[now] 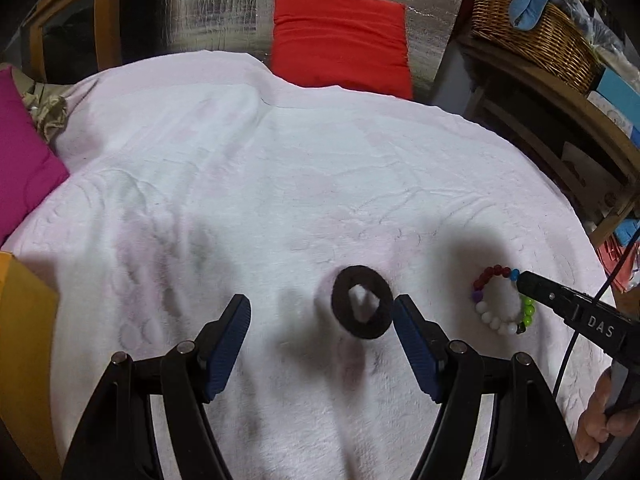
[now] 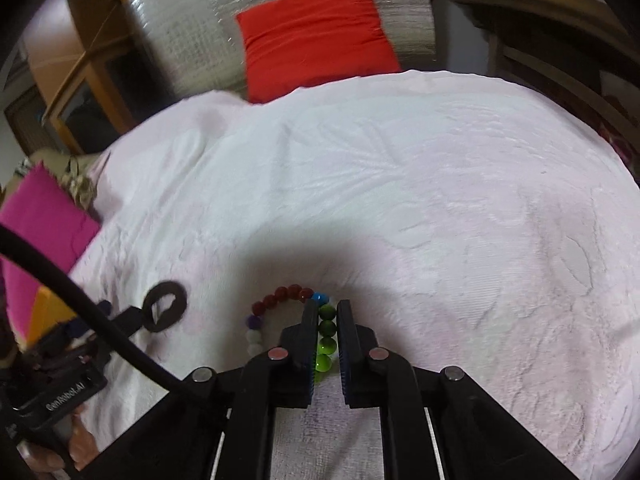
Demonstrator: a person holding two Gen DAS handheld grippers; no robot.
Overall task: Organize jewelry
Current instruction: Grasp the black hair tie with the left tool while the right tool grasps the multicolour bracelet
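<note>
Fingers of the left gripper (image 1: pixel 322 312) stand spread wide in the left wrist view, nothing between the pads, and the black ring (image 1: pixel 362 301) lies flat on the pale pink blanket (image 1: pixel 280 168) just inside and ahead of the right fingertip, close to it, though whether they touch I cannot tell; its oval runs slightly toward the far left. Farther right the beaded bracelet (image 1: pixel 503 300) lies flat as a loop, the dark tip of the right gripper (image 1: pixel 524 280) meeting its far right edge by the blue bead. In the right wrist view the right gripper (image 2: pixel 327 307) has its fingers drawn near together with a narrow gap, the green beads of the beaded bracelet (image 2: pixel 326 332) lined up in that gap along the finger direction; whether the pads press them I cannot tell. The rest of the loop curves off left of the left finger. The black ring (image 2: pixel 165 306) lies well left, by the left gripper (image 2: pixel 120 316)
</note>
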